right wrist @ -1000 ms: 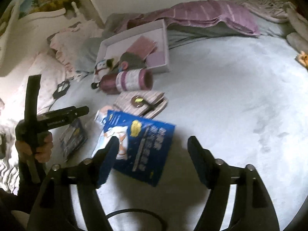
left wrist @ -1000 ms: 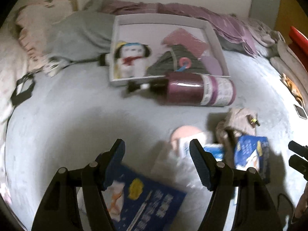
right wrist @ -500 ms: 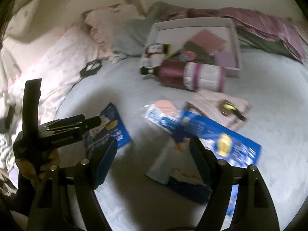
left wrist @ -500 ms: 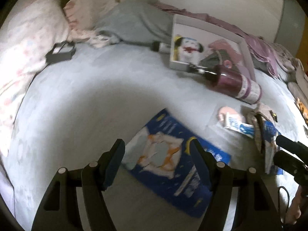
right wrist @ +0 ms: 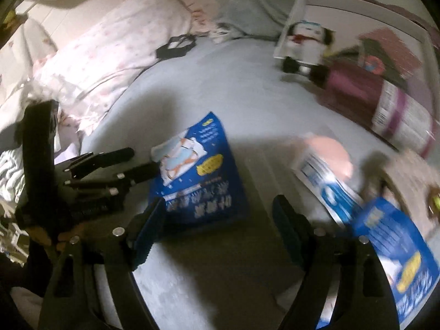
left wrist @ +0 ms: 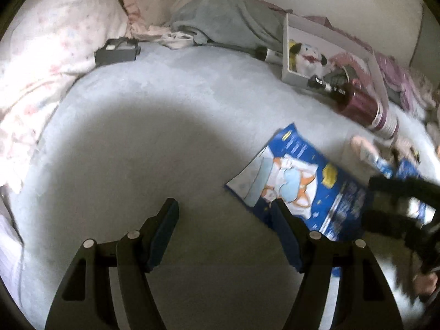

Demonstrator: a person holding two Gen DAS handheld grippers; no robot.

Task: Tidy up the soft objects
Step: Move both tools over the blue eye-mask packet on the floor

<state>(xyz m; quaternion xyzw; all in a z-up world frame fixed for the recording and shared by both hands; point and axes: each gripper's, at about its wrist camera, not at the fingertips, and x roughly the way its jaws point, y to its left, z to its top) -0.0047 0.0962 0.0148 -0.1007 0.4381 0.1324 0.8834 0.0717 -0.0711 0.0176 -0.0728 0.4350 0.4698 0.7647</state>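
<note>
A: Status of tongs?

B: Left tongs (left wrist: 224,221) stand apart over bare bed (left wrist: 137,143) surface, nothing between the jaws. Right tongs (right wrist: 220,220) are opening; my jaws straddle the near edge of the blue packet (right wrist: 198,170) without pressing it.

A: Location of task items?

B: Blue packet lies flat on the bed, just beside my left tongs' right finger. A second blue packet (right wrist: 396,253) lies at my right tongs' right side, blurred. Plush dog (left wrist: 308,56) sits in the white box (left wrist: 291,74) near the far edge. Purple bottle (left wrist: 360,104) lies on its side against the box front.
</note>
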